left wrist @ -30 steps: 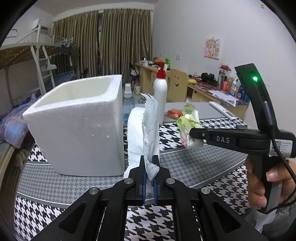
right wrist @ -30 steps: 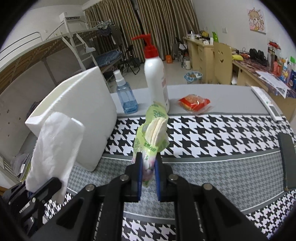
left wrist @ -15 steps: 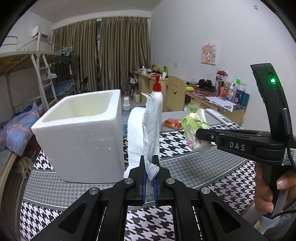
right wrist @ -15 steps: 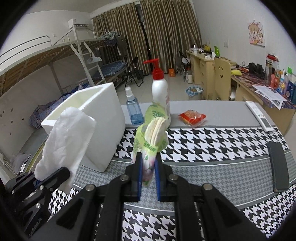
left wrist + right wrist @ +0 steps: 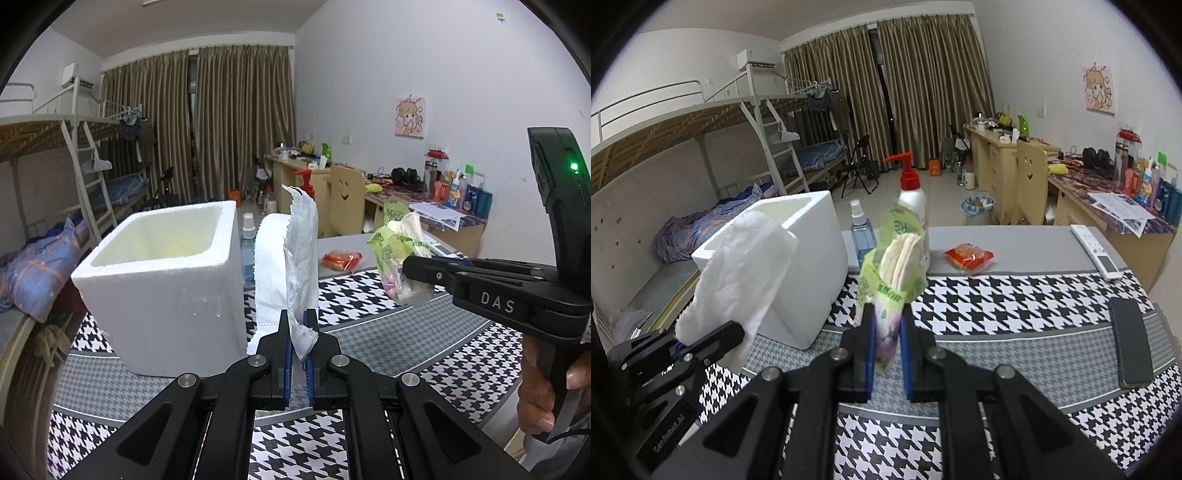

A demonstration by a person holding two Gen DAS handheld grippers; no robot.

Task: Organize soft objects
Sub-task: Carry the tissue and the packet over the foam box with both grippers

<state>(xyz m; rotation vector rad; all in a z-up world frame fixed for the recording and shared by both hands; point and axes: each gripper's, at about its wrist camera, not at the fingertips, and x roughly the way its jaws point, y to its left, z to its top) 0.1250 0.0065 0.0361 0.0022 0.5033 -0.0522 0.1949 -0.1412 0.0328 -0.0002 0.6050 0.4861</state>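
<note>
1. Change: both loads have been lifted since a second ago. In the left wrist view the foam box now sits lower in frame and its hollow inside can be seen. In the right wrist view more of the room above the table is shown.
2. Meaning, as judged: both soft items are off the table and being carried toward the box. The drop-in step is not yet done, and no item is seen in the visible part of the hollow.
3. Left gripper: clamped tight on a white tissue sheet, pinched at its lower edge, with the rest standing upright above the jaws.
4. Right gripper: closed on a green tissue pack, held at its lower end, with white tissues showing at the pack's open top.
5. Box vs left gripper: at about 10 o'clock of the jaws, near, opening upward; a white cloth or bag stands just beside its right wall.
6. Box vs right gripper: at about 10 o'clock in the right wrist view, partly covered by the tissue sheet.
7. Right gripper as seen from the left wrist: at 3 o'clock, level with the box rim, a hand on its handle.
8. Left on the table: a red snack packet, pump bottle, spray bottle, remote, phone.
</note>
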